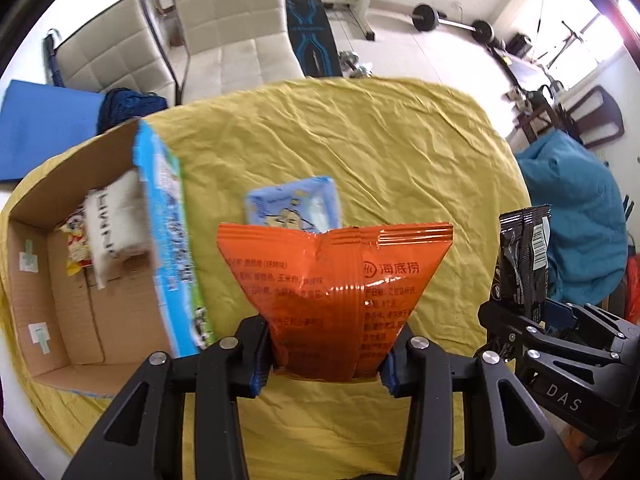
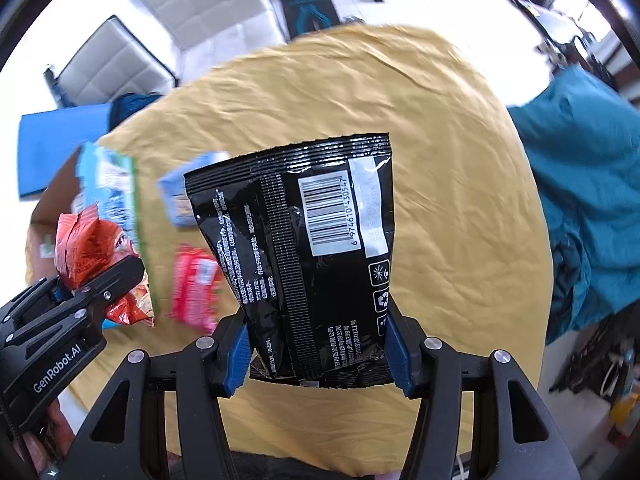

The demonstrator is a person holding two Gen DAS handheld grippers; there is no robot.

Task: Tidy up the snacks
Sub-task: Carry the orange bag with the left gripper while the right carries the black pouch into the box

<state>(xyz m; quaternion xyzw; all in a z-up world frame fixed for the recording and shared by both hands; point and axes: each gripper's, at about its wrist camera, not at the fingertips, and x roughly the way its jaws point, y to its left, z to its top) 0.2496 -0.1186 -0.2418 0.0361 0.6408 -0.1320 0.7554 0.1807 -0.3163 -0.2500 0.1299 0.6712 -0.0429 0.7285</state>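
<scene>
Left gripper [image 1: 326, 364] clamps the lower end of an orange snack packet [image 1: 334, 280], held upright above the yellow tablecloth [image 1: 360, 140]. The packet is glossy foil with a crimped top seal, a back seam down the middle and printed text. Blue-padded fingers [image 1: 256, 368] press in on both sides of it.

Right gripper [image 2: 316, 354] clamps the bottom of a black snack packet [image 2: 304, 240], also upright and clear of the cloth. It shows a white barcode panel, ribbed back seam, crimped top edge and small white symbols near the lower right.

Each tool shows in the other's view: the left one at the lower left of the right wrist view, the right one at the lower right of the left wrist view, black packet seen edge-on.

On the cloth beyond: a pale blue packet [image 1: 296, 204] lies flat just behind the orange one; a pink-red packet [image 2: 196, 288] lies left of the black one.

Further left: an open cardboard box [image 1: 52, 304] with a blue printed side. Inside sit a white packet [image 1: 116, 228] and a yellow-red packet [image 1: 76, 244], against the far wall.

Beyond the table: white chairs [image 1: 224, 12], weight equipment.
</scene>
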